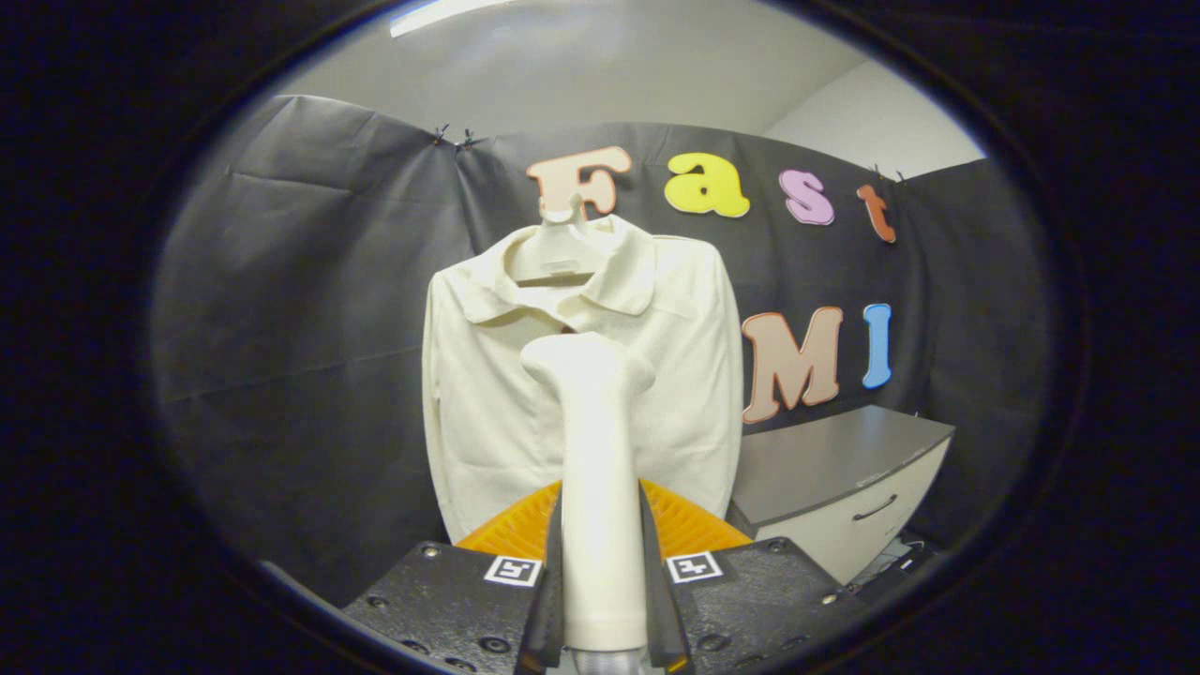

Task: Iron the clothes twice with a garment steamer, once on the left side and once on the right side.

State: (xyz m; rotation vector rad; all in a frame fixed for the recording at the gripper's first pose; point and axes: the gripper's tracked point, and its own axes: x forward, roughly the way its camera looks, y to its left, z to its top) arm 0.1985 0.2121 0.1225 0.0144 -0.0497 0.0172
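Grasping the garment steamer upright, the claw points its head at the shirt's centre; a cabinet stands at 4 o'clock.

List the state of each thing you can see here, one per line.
Gripper: shut on the steamer handle.
Steamer: held upright between the fingers, head in front of the shirt.
Shirt: hanging on a hanger, collar open.
Hanger: inside the collar.
Cabinet: drawer closed.

Matt smooth plastic steamer; soft woven cloth shirt; smooth matt-topped cabinet.
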